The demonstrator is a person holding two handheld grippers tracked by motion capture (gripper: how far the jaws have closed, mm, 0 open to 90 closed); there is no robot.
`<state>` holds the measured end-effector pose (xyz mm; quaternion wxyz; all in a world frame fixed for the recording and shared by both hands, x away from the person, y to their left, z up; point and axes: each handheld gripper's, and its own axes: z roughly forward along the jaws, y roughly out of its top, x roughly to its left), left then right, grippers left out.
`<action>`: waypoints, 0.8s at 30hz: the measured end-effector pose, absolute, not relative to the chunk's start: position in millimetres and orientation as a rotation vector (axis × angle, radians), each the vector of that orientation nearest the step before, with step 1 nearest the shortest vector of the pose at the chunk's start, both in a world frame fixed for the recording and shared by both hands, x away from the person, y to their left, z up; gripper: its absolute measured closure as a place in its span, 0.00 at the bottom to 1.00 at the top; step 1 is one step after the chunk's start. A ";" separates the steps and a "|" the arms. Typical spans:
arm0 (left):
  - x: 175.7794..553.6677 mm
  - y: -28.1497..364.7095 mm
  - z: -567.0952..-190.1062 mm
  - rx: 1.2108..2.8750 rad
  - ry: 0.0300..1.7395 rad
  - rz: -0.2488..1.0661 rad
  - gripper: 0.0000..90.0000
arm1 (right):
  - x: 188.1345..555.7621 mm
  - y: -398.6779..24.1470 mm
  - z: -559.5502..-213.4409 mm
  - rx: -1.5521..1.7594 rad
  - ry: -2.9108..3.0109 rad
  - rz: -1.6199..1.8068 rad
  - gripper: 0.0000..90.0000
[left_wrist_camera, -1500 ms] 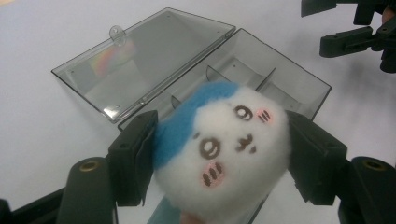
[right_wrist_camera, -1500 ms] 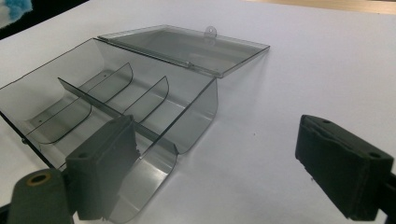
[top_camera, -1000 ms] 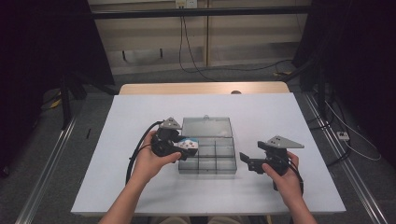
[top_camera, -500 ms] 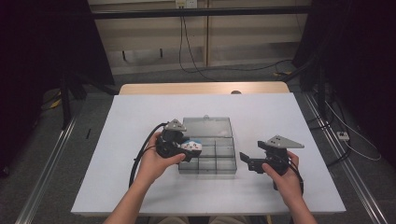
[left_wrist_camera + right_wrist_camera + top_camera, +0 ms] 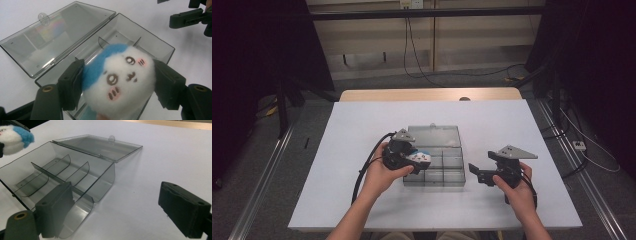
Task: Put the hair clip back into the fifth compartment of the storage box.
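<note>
White table [image 5: 362,130]; left gripper [image 5: 117,87] clamped on plush toy [image 5: 120,80] above clear box [image 5: 447,170]; right gripper [image 5: 120,215] agape, empty

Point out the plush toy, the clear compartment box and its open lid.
plush toy [image 5: 120,75], left gripper view, on its white face.
clear compartment box [image 5: 105,178], right gripper view, on its end wall.
open lid [image 5: 57,35], left gripper view, on the flat panel.
</note>
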<state>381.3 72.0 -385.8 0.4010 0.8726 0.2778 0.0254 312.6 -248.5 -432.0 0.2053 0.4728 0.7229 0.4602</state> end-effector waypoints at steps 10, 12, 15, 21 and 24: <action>381.1 69.2 -388.4 2.207 0.701 0.069 0.36 | 311.9 -247.8 -431.9 1.315 2.019 1.284 0.13; 380.3 68.6 -389.3 2.212 0.707 0.079 0.36 | 311.6 -247.7 -432.0 1.319 2.016 1.286 0.13; 380.3 68.4 -390.8 2.207 0.698 0.062 0.36 | 311.1 -248.0 -431.7 1.320 2.016 1.283 0.13; 379.3 67.0 -392.4 2.195 0.697 0.061 0.36 | 310.1 -249.0 -432.0 1.319 2.014 1.280 0.13; 377.8 65.5 -392.3 2.200 0.699 0.074 0.36 | 309.6 -249.0 -432.3 1.325 2.013 1.280 0.13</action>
